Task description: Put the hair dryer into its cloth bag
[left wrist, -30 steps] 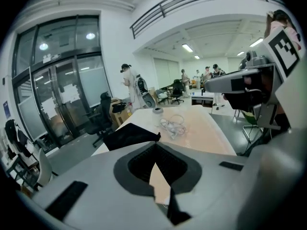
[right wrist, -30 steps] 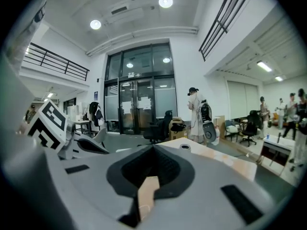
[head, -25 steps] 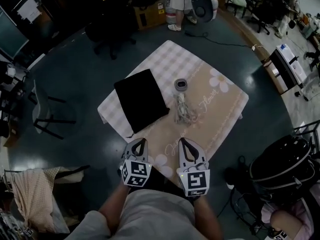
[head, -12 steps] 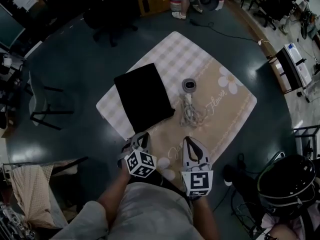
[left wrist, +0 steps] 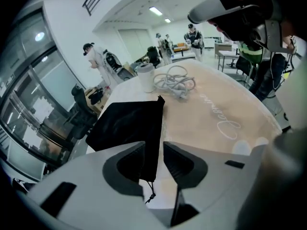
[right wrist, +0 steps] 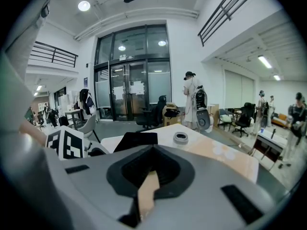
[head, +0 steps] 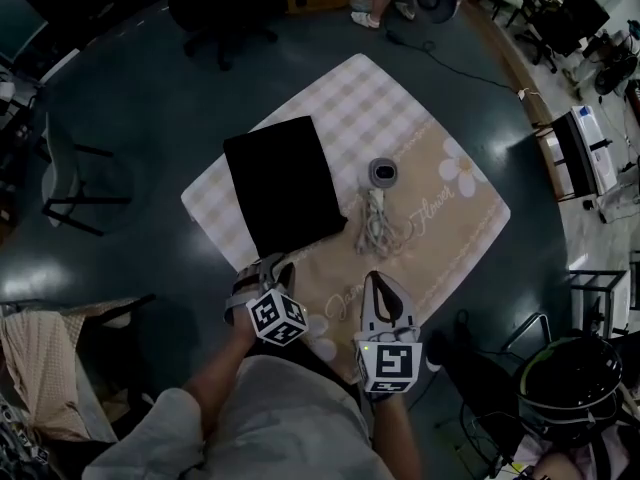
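A flat black cloth bag (head: 285, 183) lies on the left half of the table's checked cloth (head: 350, 108). To its right the grey hair dryer (head: 381, 173) stands on end, its pale cord (head: 378, 226) coiled in front of it. My left gripper (head: 277, 265) hangs over the bag's near corner. Its jaws have just been opening, and the bag's edge (left wrist: 139, 128) and drawstring (left wrist: 150, 195) show below the gap with no pad on them. The left gripper view also holds the hair dryer (left wrist: 145, 76) and cord (left wrist: 173, 83). My right gripper (head: 380, 282) is shut and empty near the table's front edge.
The table stands alone on a dark floor. A black office chair (head: 215, 13) and a standing person's feet (head: 375, 13) are beyond the far corner. A helmet (head: 565, 388) lies at lower right, and cloth on a rack (head: 40, 368) at lower left.
My left gripper has dropped toward the bag's near corner, rolled, and parted its jaws. The right gripper has crept a little forward, still shut.
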The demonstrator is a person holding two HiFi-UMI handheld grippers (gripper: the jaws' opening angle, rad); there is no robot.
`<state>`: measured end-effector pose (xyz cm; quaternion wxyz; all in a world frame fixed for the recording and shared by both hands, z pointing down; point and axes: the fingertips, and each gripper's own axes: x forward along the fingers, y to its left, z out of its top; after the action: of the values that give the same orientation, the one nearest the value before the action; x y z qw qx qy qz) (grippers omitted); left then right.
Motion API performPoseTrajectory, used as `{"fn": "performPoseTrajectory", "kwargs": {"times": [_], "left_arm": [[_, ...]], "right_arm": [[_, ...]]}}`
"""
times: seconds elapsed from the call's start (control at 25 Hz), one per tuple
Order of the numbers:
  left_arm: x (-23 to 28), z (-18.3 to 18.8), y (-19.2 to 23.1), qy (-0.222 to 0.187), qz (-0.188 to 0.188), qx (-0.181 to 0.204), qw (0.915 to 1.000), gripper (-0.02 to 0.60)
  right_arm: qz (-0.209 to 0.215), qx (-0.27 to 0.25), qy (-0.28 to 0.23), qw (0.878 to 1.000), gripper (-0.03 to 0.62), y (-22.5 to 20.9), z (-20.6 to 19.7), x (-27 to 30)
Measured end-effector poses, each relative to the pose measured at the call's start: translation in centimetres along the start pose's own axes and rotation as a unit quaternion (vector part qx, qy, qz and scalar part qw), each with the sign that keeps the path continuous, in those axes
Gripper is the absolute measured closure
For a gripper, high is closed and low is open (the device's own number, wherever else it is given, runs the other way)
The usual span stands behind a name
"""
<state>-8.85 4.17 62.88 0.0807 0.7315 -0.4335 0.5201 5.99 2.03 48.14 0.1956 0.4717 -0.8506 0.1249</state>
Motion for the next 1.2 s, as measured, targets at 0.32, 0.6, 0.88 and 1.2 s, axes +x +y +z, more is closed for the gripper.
{"fn": "performPoseTrajectory", "kwargs": {"times": [0.32, 0.6, 0.88, 1.2], "left_arm": [[1.9, -0.7, 0.3, 0.014, -0.006, 0.006, 0.9999, 0.422], [3.3, -1.3, 0.7, 0.027, -0.009, 0.013, 0.9995, 0.422], [4.0, -1.0, 2.1, 0.015, -0.003, -0.012, 0.9998, 0.558], [2.7, 1.5, 3.7, -0.022, -0.062, -0.145, 0.9872, 0.563]], "right_arm": [[-0.002, -0.004, 0.015, 1.000, 0.579, -0.2, -0.4, 1.2], [-0.002, -0.006, 0.027, 1.000, 0.579, -0.4, -0.8, 2.3], [-0.013, -0.010, 0.047, 0.999, 0.579, -1.7, -1.8, 3.2], [-0.025, -0.016, 0.068, 0.997, 0.579, -3.5, -2.1, 4.5]]}}
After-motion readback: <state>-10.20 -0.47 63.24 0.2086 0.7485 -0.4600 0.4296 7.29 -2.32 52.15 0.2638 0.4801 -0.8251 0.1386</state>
